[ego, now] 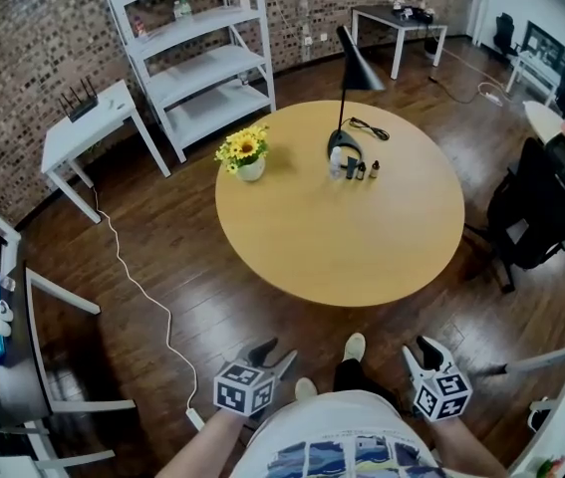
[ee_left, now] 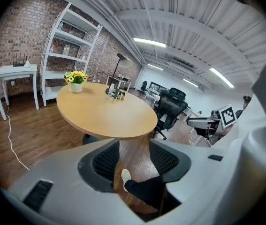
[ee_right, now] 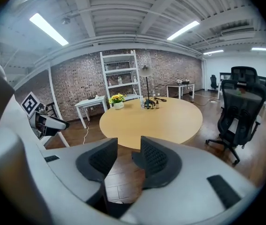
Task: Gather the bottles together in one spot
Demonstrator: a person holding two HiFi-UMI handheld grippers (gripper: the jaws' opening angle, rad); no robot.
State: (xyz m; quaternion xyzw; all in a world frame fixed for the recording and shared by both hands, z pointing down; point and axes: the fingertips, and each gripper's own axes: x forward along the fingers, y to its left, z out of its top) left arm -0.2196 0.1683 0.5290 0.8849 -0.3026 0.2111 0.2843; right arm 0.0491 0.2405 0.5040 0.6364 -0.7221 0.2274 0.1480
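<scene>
Several small bottles (ego: 352, 166) stand close together by the lamp's base on the far side of the round wooden table (ego: 342, 247); one is clear and the others are small and dark. They look tiny in the left gripper view (ee_left: 115, 93) and the right gripper view (ee_right: 150, 103). Both grippers hang low in front of the person, well short of the table. My left gripper (ego: 274, 357) (ee_left: 133, 161) is open, and only the floor and a shoe show between its jaws. My right gripper (ego: 423, 352) (ee_right: 129, 156) is open with a narrower gap and holds nothing.
A black desk lamp (ego: 347, 78) and a vase of yellow flowers (ego: 245, 153) stand on the table. A black office chair (ego: 541, 207) is at the right, with a white shelf unit (ego: 197, 58) and a white side table (ego: 88, 127) behind. A white cable (ego: 142, 297) runs across the wooden floor.
</scene>
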